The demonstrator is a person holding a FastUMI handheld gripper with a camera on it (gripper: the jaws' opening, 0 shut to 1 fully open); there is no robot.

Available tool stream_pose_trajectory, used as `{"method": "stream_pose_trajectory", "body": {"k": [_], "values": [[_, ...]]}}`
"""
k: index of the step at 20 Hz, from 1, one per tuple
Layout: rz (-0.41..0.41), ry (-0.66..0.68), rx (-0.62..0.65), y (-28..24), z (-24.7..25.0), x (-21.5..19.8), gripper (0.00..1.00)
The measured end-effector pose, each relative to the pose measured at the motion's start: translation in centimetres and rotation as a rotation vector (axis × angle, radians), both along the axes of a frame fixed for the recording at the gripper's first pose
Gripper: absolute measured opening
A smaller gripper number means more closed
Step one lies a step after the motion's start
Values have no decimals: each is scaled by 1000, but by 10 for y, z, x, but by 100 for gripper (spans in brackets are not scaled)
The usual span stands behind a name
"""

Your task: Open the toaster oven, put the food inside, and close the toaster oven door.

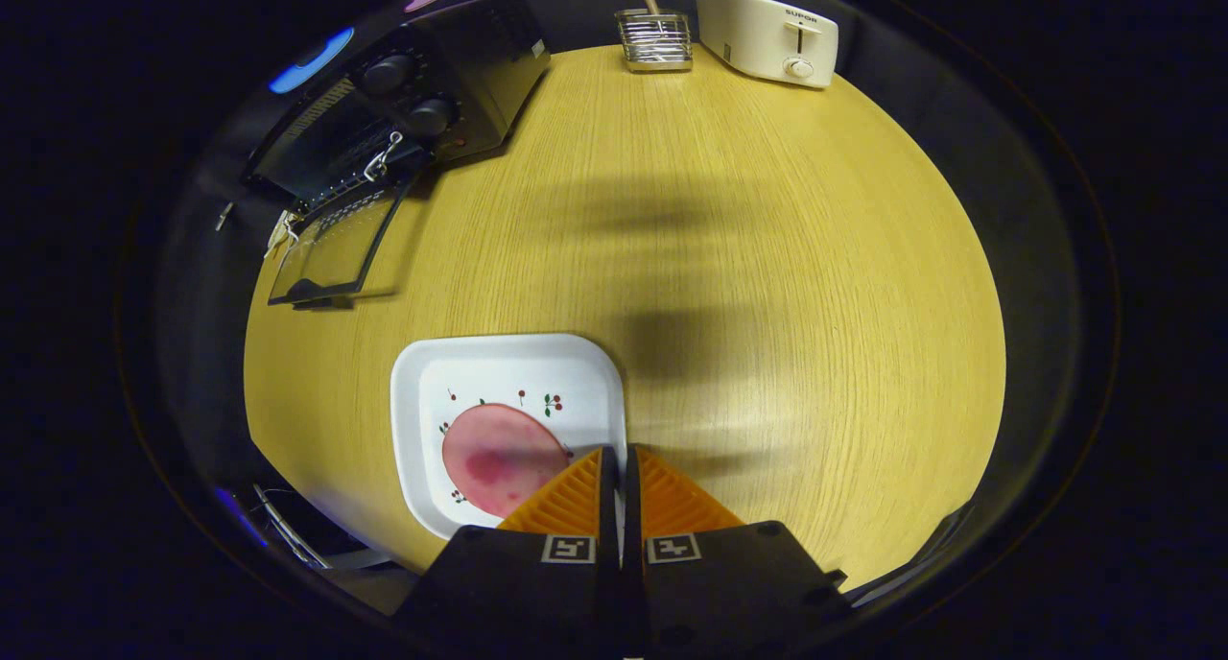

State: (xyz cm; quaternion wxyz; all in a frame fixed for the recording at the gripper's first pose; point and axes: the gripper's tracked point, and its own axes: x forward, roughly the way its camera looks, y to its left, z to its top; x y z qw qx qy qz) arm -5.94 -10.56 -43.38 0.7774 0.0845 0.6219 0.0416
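Round yellow wooden table (729,257) in a dark booth. Far side: small wire basket (655,41) with a wooden stick in it, just beside a cream pop-up toaster (767,35). Black toaster oven (422,104) with its glass door (336,247) down flat. White square plate (508,363) holding a pink round slice of meat (499,459). Gripper (619,459) fingers squeezed on the plate's rim.

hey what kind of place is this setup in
Likely a mock kitchen counter in a recording booth: a wooden table bears a toaster oven with its door open, a pop-up toaster and a plate. The tongs are shut.
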Motion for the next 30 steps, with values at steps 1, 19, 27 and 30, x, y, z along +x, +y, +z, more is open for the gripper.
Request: {"method": "stream_pose_trajectory", "body": {"k": [1, 19, 27, 30], "values": [[-16, 5, 27, 0, 0, -1, 5], [-816, -125, 724, 118, 93, 29, 5], [-963, -160, 736, 206, 108, 114, 5], [-1047, -177, 725, 230, 105, 155, 5]]}}
